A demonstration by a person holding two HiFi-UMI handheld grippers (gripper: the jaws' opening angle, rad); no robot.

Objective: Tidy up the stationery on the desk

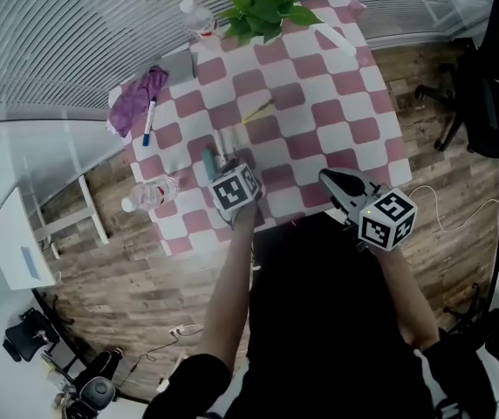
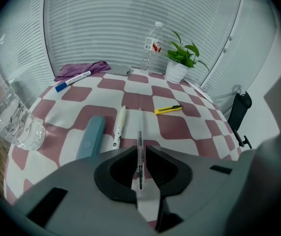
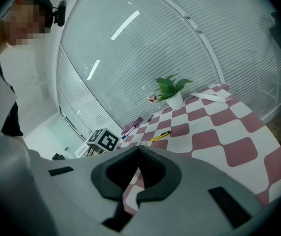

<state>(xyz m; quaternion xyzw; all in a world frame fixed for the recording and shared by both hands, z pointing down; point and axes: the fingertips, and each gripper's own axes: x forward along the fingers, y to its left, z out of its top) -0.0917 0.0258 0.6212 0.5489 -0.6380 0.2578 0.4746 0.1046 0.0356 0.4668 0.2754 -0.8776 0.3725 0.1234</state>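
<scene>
My left gripper (image 2: pixel 140 149) is shut on a thin clear pen (image 2: pixel 140 132), which sticks out ahead of the jaws over the pink-and-white checked desk (image 2: pixel 175 129). In the head view this gripper (image 1: pixel 225 159) hangs above the desk's near left part. Just left of it lie a white pen (image 2: pixel 119 126) and a blue-grey case (image 2: pixel 90 136). Farther off are a yellow utility knife (image 2: pixel 168 109), a blue marker (image 2: pixel 72 81) and a purple pouch (image 2: pixel 81 69). My right gripper (image 1: pixel 333 180) is shut with nothing in it, over the desk's near right edge (image 3: pixel 138 149).
A potted plant (image 1: pixel 263 7) and an upright water bottle (image 1: pixel 199 17) stand at the far edge. Another clear bottle (image 1: pixel 149 195) lies at the desk's left edge. A white strip (image 1: pixel 332 40) lies at the far right. A black office chair (image 1: pixel 485 103) stands to the right.
</scene>
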